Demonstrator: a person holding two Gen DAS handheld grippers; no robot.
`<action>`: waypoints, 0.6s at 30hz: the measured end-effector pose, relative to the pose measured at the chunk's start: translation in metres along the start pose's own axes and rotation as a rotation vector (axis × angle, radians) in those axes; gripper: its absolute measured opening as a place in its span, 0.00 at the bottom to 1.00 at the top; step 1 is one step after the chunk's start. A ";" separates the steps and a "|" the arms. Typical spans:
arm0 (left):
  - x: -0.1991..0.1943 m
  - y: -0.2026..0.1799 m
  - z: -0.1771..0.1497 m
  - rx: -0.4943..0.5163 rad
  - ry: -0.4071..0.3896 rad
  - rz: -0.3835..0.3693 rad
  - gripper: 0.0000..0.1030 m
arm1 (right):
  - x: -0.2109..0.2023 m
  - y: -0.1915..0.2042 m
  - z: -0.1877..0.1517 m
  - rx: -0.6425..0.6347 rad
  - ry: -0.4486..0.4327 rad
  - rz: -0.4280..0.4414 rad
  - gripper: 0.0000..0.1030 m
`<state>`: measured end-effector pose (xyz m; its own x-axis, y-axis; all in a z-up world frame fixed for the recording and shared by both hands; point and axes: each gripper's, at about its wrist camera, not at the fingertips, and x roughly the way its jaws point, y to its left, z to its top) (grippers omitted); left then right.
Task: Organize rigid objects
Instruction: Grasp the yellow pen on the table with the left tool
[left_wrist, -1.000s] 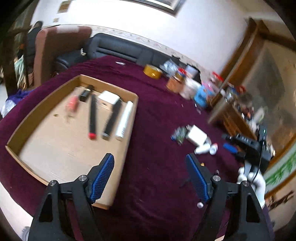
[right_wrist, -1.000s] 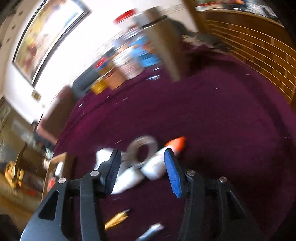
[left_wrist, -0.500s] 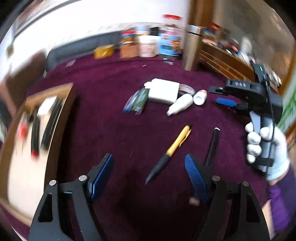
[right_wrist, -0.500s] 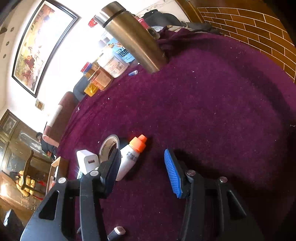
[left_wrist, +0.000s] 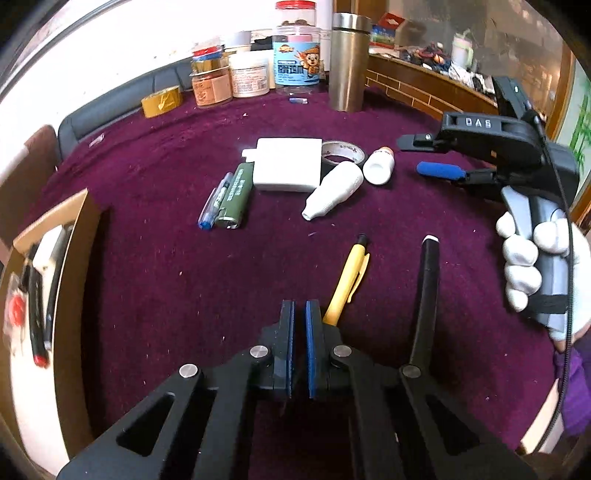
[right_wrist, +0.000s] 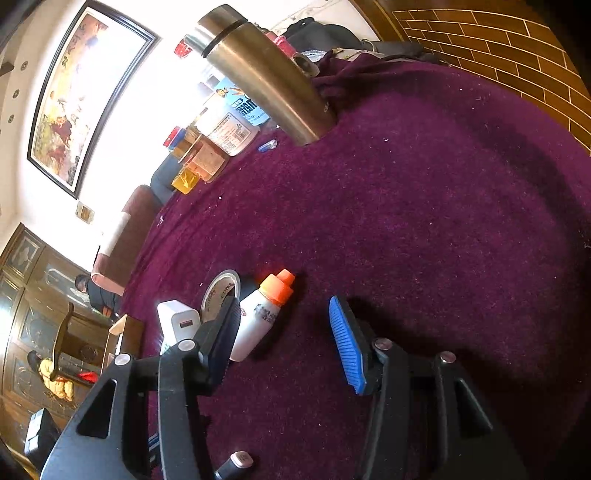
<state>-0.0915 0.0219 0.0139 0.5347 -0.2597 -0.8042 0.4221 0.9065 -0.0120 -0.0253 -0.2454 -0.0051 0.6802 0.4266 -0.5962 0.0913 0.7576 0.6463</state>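
My left gripper (left_wrist: 299, 308) is shut and empty, low over the purple cloth, its tips just left of a yellow pen (left_wrist: 347, 280). A black pen (left_wrist: 426, 288) lies to the right of it. Farther off lie a white charger block (left_wrist: 288, 164), a tape roll (left_wrist: 341, 151), a white cone-shaped bottle (left_wrist: 332, 190), a small white bottle with an orange cap (left_wrist: 378, 168), a green lighter (left_wrist: 234, 195) and a blue pen (left_wrist: 214, 205). My right gripper (right_wrist: 284, 339) is open and empty, with the orange-capped bottle (right_wrist: 262, 314) just ahead of its left finger. It also shows in the left wrist view (left_wrist: 424, 155).
A cardboard tray (left_wrist: 79, 266) with pens and small items stands at the left. Jars, a tin and a steel flask (left_wrist: 347, 61) line the far edge of the table. A wooden ledge (left_wrist: 424, 88) runs at the right.
My left gripper has closed from wide open and swung from the tray to the loose items, ending beside the yellow pen. My right gripper has steadied near the orange-capped bottle.
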 end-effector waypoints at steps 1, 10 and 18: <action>0.000 0.002 0.000 -0.012 0.003 -0.014 0.05 | 0.000 0.000 0.000 -0.001 -0.001 0.000 0.47; -0.001 -0.007 0.009 0.002 -0.023 -0.048 0.31 | -0.001 0.001 0.000 -0.009 -0.003 -0.001 0.49; 0.001 -0.022 0.008 0.069 -0.021 -0.018 0.37 | -0.001 0.002 0.001 -0.019 -0.004 -0.005 0.51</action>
<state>-0.0941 -0.0015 0.0183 0.5414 -0.2837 -0.7914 0.4811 0.8765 0.0149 -0.0251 -0.2451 -0.0031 0.6827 0.4210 -0.5972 0.0807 0.7689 0.6343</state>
